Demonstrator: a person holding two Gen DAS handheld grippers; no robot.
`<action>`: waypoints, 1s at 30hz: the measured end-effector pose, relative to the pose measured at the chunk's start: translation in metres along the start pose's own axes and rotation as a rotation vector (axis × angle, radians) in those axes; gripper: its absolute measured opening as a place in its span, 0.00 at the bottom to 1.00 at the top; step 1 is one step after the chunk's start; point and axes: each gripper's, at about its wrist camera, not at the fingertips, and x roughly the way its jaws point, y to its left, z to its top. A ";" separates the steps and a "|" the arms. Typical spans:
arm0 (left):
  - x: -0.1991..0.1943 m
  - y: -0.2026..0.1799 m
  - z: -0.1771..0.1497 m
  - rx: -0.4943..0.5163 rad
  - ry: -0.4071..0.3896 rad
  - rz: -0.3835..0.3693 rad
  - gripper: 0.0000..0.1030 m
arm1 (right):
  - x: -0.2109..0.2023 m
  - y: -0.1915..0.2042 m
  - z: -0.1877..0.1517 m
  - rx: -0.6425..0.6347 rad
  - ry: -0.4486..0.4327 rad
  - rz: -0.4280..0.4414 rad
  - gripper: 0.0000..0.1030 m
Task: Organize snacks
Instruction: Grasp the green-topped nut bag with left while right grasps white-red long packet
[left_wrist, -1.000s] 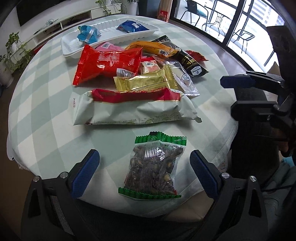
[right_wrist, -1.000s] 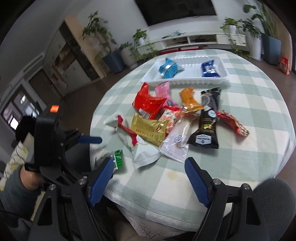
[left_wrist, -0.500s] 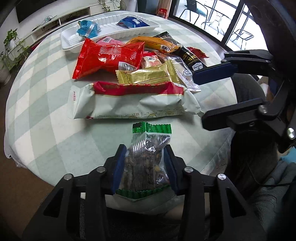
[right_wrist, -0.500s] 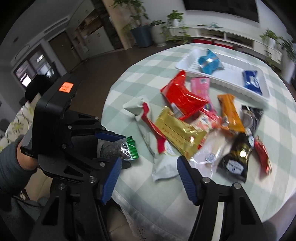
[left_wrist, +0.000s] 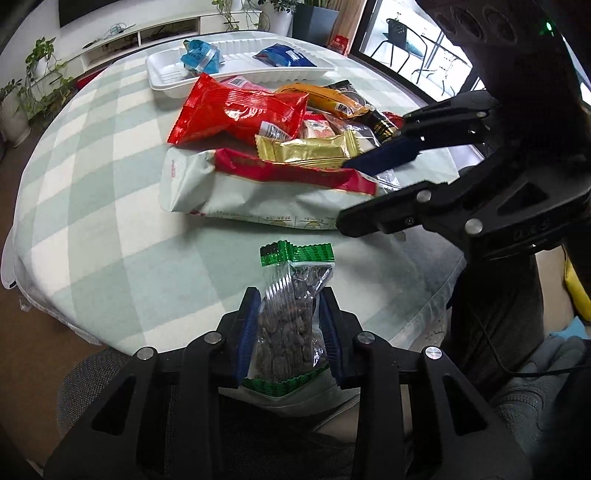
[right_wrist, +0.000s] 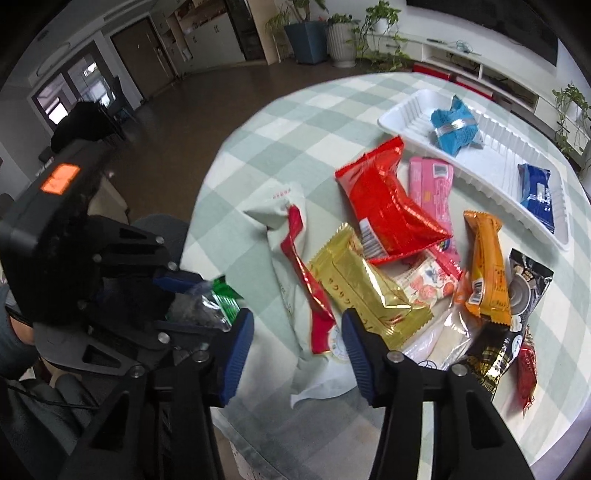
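Green-edged clear nut packet (left_wrist: 291, 317) is clamped in my left gripper (left_wrist: 290, 332) at the desk (left_wrist: 110, 221) edge, its long axis pointing toward the long white-and-red bag (left_wrist: 266, 192). My right gripper (right_wrist: 297, 350) is spread apart, holding nothing, over that bag's near end.

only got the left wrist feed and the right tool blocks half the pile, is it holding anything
Observer: No. The right tool is open and holds nothing; one end of the white-and-red bag shows between its fingers.
Operator: what's it hiding from me
Observer: Most of a black packet, with a small red packet beside it near the table edge.
Operator: anything behind the red bag
Observer: A pink packet, partly under the red bag, on the side toward the white tray.
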 end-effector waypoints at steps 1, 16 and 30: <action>0.000 0.001 -0.001 -0.005 -0.001 -0.003 0.29 | 0.003 0.002 -0.001 -0.019 0.017 -0.003 0.42; -0.003 0.006 -0.006 -0.013 -0.029 -0.016 0.28 | 0.025 0.013 -0.009 -0.058 0.076 -0.051 0.28; -0.007 0.014 -0.007 -0.044 -0.054 -0.017 0.22 | 0.002 0.009 -0.024 0.060 -0.048 -0.025 0.25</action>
